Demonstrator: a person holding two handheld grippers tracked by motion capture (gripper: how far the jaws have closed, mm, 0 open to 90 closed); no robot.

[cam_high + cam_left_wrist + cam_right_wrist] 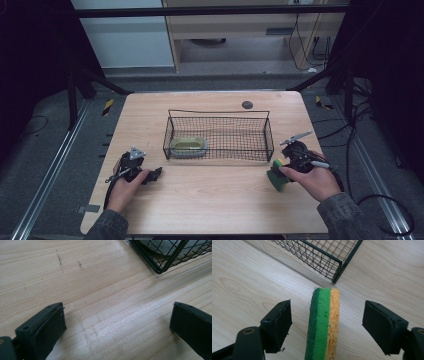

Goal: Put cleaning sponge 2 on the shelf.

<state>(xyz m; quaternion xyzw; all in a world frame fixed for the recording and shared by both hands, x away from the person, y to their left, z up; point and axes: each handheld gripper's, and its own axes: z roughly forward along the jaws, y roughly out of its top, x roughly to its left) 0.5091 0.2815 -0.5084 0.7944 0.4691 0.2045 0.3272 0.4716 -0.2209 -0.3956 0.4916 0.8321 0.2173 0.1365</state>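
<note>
Right gripper straddles the green-and-yellow layered sponge, which stands on its long edge on the pale wooden table; jaws stand apart, a clear gap on either side of the sponge, neither pad touching it; so: sponge between the jaws, not gripped. In the high view the same sponge sits near the table's right edge, just beside the right hand, with the right gripper over it.

Left gripper rests low over bare wood; jaws wide, nothing between them; in the high view the left gripper lies at the near left, the left hand around its body, well apart from the sponge.

Farther off: black wire-mesh basket at mid-table, its near right corner just beyond the sponge; inside at the left end, a pale green oval dish, which seems to hold something grey-green; cannot tell what. A small dark round disc lies on the table behind the basket.

Judgement on step: approach done, grasp pending; the work looks like picking up the sponge, probably for the basket. Next move calls for closing squarely on the two broad faces, green scourer side and yellow side; sponge is soft, so expect it to squash; an off-centre close could tip it over, since it balances on a narrow edge; then a lift high enough to clear the basket rim.
</note>
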